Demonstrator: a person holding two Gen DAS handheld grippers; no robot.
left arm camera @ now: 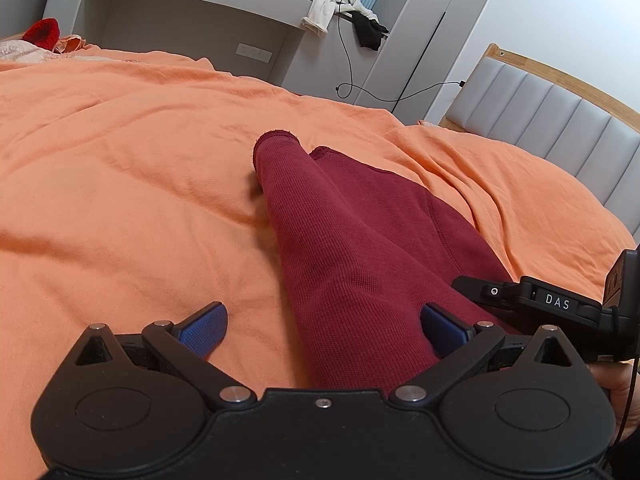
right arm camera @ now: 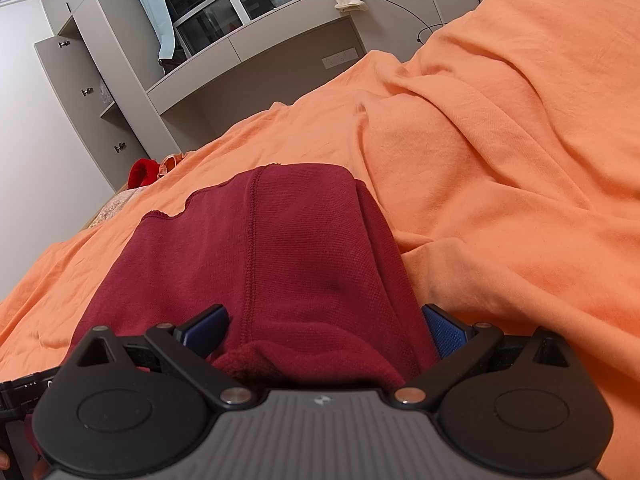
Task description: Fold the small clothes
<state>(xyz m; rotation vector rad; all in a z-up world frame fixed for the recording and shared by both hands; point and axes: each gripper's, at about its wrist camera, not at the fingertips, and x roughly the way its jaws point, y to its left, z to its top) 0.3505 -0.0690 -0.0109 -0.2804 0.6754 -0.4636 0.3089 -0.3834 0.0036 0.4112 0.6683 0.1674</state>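
A dark red knit garment lies stretched out on the orange bedspread, its leg ends pointing away. My left gripper is open, its blue pads wide apart, with the garment's near end lying between them. My right gripper is also open, and the garment's bunched waistband sits between its blue pads. The garment fills the middle of the right wrist view. The right gripper's body shows at the right edge of the left wrist view.
A padded grey headboard stands at the right. A grey built-in desk and shelf run behind the bed, with clothes and a cable draped over it. A red item lies at the bed's far corner.
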